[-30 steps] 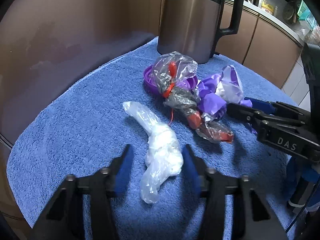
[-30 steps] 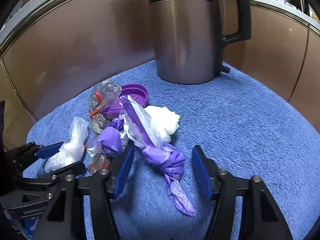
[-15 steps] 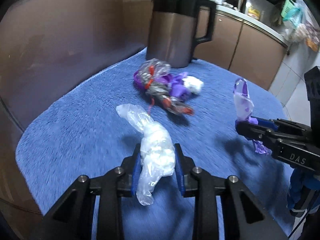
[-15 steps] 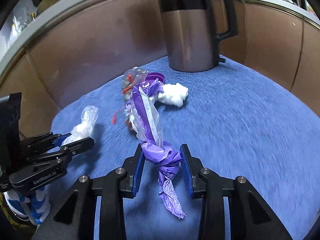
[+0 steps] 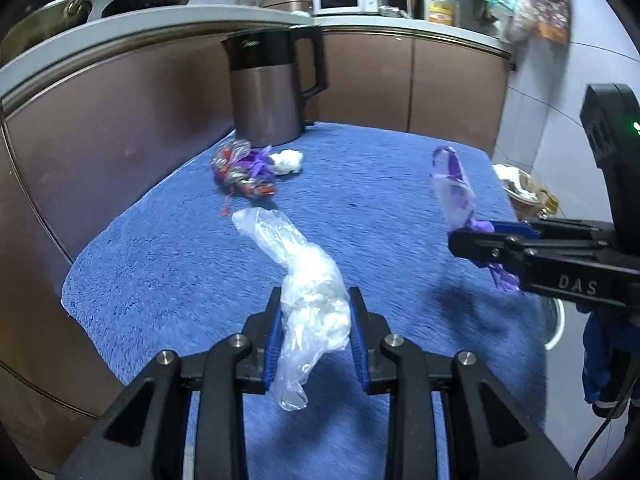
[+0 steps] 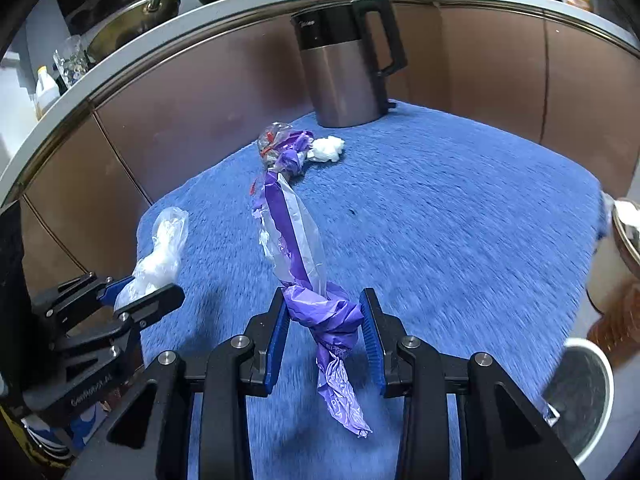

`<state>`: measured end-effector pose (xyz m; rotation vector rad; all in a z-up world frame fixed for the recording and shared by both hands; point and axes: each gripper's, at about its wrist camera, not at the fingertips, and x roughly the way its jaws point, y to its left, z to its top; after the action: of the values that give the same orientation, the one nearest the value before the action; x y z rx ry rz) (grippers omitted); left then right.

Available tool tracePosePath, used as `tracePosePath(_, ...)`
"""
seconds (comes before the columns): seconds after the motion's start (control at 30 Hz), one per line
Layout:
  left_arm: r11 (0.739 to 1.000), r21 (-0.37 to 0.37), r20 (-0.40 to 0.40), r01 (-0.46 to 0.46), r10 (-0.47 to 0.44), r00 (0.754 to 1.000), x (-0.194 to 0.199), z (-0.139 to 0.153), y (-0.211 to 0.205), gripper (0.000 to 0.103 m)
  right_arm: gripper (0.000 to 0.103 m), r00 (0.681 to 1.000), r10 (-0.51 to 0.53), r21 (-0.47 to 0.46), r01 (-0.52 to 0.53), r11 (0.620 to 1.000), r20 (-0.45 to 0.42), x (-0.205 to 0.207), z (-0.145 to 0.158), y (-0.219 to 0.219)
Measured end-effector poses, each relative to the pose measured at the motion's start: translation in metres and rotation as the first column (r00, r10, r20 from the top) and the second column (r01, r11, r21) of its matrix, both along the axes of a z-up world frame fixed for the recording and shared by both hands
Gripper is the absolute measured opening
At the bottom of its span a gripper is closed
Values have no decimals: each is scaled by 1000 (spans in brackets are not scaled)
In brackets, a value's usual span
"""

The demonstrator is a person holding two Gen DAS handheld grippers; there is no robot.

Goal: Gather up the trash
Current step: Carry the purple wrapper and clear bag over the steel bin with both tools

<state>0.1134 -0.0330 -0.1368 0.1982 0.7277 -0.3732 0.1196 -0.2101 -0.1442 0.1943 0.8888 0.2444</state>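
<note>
My left gripper (image 5: 314, 312) is shut on a knotted clear plastic bag (image 5: 308, 288), lifted off the blue towel (image 5: 168, 248). The same bag (image 6: 158, 256) shows at the left of the right wrist view, in the left gripper (image 6: 140, 290). My right gripper (image 6: 324, 318) is shut on a knotted purple and clear wrapper (image 6: 294, 248), which also hangs in the right gripper (image 5: 486, 232) as the purple wrapper (image 5: 454, 188). Left behind near the kettle lie a clear-and-red wrapper bundle (image 5: 240, 168) with purple scraps and a white tissue wad (image 5: 286, 161).
A steel kettle (image 5: 272, 92) with a black handle stands at the towel's far edge, against brown cabinet fronts. A white-rimmed bin (image 6: 580, 392) sits low at the right, past the towel's edge. A metal bowl (image 5: 520, 188) with scraps is beyond the right edge.
Both grippers closed on their trash, the left on the clear bag and the right on the purple wrapper, then lifted and pulled back from the kettle and the remaining pile.
</note>
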Motion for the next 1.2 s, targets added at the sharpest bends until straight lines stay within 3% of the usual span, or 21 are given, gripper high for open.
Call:
tracePosePath(0.5, 995, 68, 81, 69, -74, 994, -54, 23, -42, 28, 35, 995, -86, 38, 84, 996, 55, -57, 25, -44)
tracePosePath(1.2, 969, 161, 58, 186, -197, 979, -56, 15, -119, 28, 35, 961, -274, 99, 268, 958, 47, -99, 9, -135)
